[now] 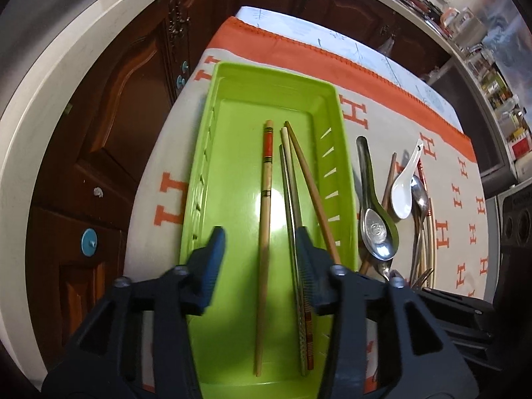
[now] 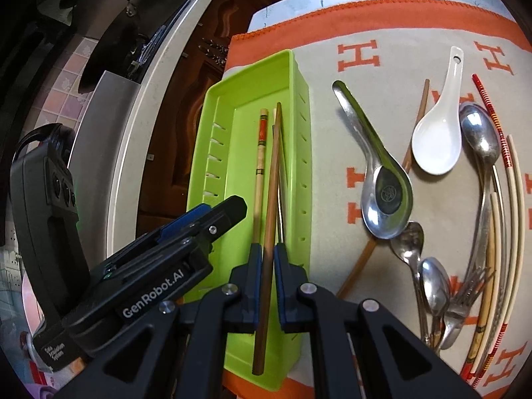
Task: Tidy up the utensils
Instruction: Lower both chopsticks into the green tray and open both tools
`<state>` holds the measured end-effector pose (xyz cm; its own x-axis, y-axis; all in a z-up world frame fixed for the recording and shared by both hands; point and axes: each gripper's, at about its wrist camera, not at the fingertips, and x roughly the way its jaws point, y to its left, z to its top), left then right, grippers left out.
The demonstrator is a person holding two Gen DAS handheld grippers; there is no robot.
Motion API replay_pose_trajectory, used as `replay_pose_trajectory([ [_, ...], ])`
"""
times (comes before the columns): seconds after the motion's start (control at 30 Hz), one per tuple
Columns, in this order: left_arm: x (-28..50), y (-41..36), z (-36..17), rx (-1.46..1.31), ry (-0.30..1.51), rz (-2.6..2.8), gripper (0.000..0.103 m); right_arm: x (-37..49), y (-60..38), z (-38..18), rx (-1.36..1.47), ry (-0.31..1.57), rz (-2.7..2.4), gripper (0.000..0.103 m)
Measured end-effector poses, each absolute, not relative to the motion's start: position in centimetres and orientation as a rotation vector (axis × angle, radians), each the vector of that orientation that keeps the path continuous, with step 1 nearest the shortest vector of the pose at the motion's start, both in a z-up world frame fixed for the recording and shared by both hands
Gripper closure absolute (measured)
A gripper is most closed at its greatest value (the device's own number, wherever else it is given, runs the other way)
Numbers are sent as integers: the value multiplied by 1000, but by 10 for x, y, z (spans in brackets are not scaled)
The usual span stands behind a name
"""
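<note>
The right gripper [image 2: 268, 252] pinched a brown chopstick [image 2: 271, 179] lengthwise over the green tray [image 2: 301, 76], likely to lay it beside 3 others; the left gripper [image 1: 261, 242] hovered wide open, empty.

tray [image 1: 329, 99]: lime green | cloth [image 1: 442, 206]: grey, orange H letters, orange border | soup spoon [image 2: 435, 139]: white

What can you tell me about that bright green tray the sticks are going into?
The green tray is a long, shallow rectangle that looks like glossy plastic, with narrow slots cut along both long walls. It lies flat on a grey cloth patterned with orange letters, near the table's left edge. Several chopsticks rest lengthwise inside. The right gripper holds a plain brown chopstick over it; the left gripper is open above it.
</note>
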<state>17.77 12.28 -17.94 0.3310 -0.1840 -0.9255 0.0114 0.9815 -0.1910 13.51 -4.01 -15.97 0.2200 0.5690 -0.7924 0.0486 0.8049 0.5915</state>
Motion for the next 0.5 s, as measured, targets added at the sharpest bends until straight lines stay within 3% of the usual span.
replay_pose_trajectory([
  [0.5,146,118,-149,-152,1169,-117,57,116,-38,-148,490,1296,445,89],
])
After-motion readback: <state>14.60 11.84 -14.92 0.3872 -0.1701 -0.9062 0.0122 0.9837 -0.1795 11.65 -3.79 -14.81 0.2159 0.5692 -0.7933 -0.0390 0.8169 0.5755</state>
